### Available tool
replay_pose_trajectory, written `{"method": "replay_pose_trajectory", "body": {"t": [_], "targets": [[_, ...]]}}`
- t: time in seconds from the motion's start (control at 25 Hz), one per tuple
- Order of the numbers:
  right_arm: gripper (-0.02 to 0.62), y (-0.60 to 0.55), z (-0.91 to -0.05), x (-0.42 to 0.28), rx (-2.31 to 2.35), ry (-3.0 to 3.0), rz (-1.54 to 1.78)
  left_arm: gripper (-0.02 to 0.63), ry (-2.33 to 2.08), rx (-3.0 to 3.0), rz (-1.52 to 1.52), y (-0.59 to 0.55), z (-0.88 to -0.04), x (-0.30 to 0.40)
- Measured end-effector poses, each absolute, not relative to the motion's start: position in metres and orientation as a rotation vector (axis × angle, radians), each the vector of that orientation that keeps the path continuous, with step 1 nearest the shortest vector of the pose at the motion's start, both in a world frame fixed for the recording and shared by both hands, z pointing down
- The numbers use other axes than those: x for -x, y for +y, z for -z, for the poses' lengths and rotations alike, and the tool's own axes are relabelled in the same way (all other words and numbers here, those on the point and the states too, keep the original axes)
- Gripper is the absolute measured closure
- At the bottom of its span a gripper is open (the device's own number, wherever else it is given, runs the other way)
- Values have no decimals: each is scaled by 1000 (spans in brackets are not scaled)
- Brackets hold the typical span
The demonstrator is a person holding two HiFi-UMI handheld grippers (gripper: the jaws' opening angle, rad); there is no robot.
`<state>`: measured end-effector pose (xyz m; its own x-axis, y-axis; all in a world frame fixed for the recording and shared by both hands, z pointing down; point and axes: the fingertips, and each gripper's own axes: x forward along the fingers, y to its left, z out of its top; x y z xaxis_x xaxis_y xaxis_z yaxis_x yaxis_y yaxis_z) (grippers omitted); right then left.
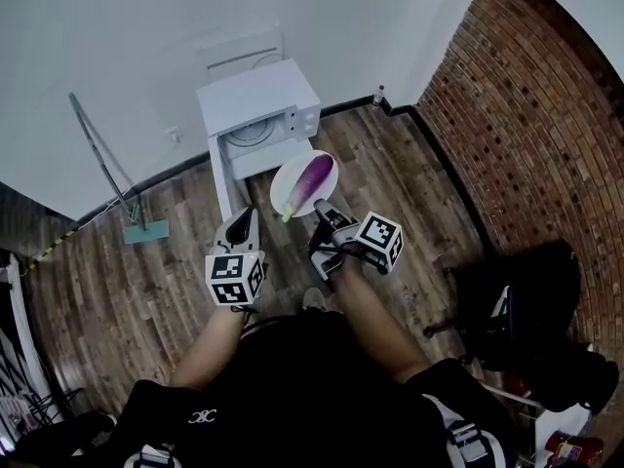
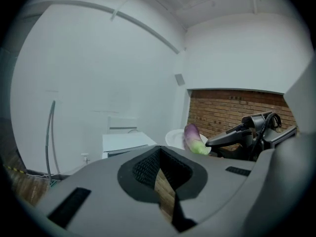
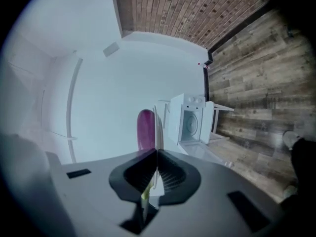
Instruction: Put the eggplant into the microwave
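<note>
A purple eggplant [image 1: 311, 177] with a green stem end lies on a white plate [image 1: 283, 185]. My right gripper [image 1: 323, 209] is shut on the plate's near rim and holds it level above the floor. In the right gripper view the plate [image 3: 157, 125] shows edge-on between the jaws, with the eggplant [image 3: 145, 128] beside it. Just beyond the plate stands a white microwave [image 1: 258, 100] with its door open and its cavity showing [image 3: 190, 123]. My left gripper [image 1: 244, 225] hovers left of the plate, shut on nothing [image 2: 159, 152]; its view shows the eggplant [image 2: 193, 138] at the right.
The microwave sits on a white stand [image 1: 220, 175] against the white wall. A mop [image 1: 127, 203] leans on the wall at the left. A brick wall [image 1: 536, 115] runs along the right, with a black chair [image 1: 546, 310] near it. A small bottle [image 1: 378, 94] stands in the corner.
</note>
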<state>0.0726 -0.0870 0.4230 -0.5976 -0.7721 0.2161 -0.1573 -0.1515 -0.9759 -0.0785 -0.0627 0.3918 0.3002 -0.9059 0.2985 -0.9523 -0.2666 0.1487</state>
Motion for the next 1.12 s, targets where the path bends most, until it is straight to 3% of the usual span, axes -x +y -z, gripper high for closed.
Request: {"method": "replay_pose_trajectory", "body": {"t": [0.4,1.12], "targets": [[572,-159,-435,-85,1006,1731,1887,607,-1791,-2153,-198,-111,-402,69],[572,-271,-467,-30,980,1780,1957,607,-1820,-2110,-135,-233,-413,137]]}}
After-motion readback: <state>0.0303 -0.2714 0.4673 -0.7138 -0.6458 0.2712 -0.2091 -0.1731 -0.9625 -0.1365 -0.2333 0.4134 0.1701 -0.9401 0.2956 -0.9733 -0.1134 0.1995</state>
